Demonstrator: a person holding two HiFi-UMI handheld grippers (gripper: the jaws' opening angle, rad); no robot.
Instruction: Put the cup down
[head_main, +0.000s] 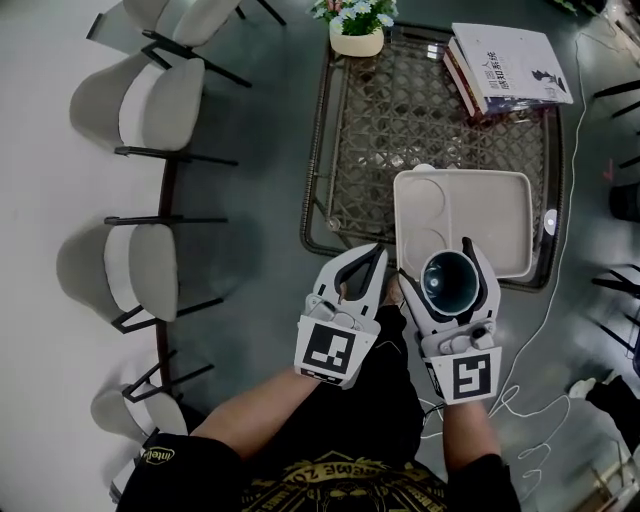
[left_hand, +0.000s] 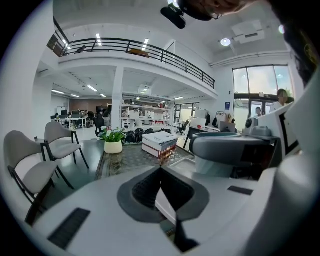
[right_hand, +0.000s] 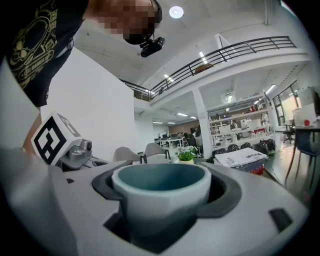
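Right gripper (head_main: 445, 268) is clamped on the upright cup (right_hand: 160, 192), mouth upward, long axis vertical between the jaws. The tray (head_main: 505, 205) lies just ahead of and below its fingertips. Left gripper (head_main: 372, 258), alongside, has its jaws together and empty.

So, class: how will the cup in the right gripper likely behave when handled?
The cup looks rigid, probably ceramic, so likely breakable if dropped. Its thick wall suggests some weight. Its wide, low body should stand steadily.
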